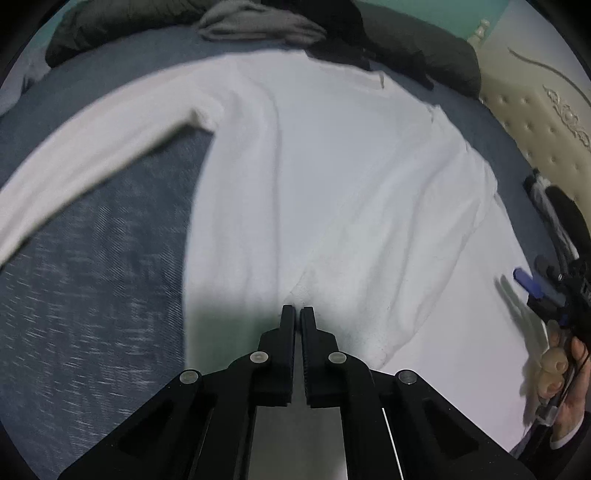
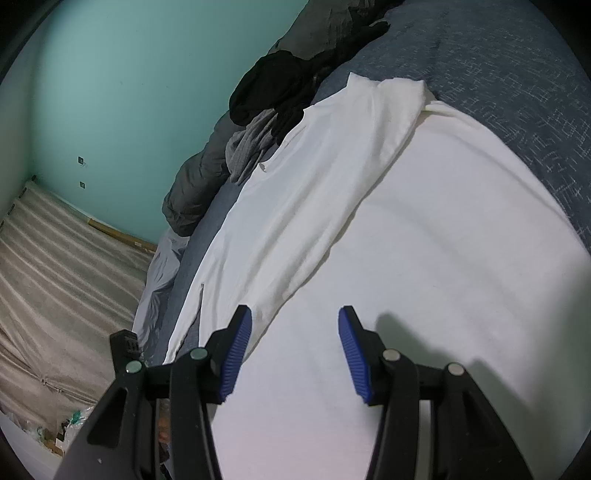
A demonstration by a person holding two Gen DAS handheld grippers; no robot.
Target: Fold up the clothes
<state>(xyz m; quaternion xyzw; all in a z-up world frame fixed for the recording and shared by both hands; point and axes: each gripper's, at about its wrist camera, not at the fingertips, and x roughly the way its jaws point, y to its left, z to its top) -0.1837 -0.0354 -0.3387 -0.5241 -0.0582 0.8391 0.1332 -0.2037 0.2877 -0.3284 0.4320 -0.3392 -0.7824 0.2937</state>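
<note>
A white long-sleeved shirt (image 1: 332, 166) lies spread flat on a blue-grey bed cover (image 1: 92, 277). One sleeve (image 1: 92, 158) stretches out to the left. The other sleeve (image 2: 332, 192) lies folded over the shirt's body (image 2: 424, 277). My left gripper (image 1: 297, 310) points down at the shirt's near part with its black jaws together, and creases in the cloth run into the tips. My right gripper (image 2: 295, 321) hovers open over the shirt, with nothing between its blue pads (image 2: 238, 354). In the left wrist view the right gripper (image 1: 535, 280) shows at the right edge, held by a hand (image 1: 554, 369).
A heap of dark and grey clothes (image 1: 258, 22) lies along the bed's far side, also seen as the clothes heap (image 2: 266, 96). A cream padded headboard (image 1: 535, 122) bounds the right. Beyond the bed's edge are a covered floor (image 2: 55, 277) and a teal wall (image 2: 129, 92).
</note>
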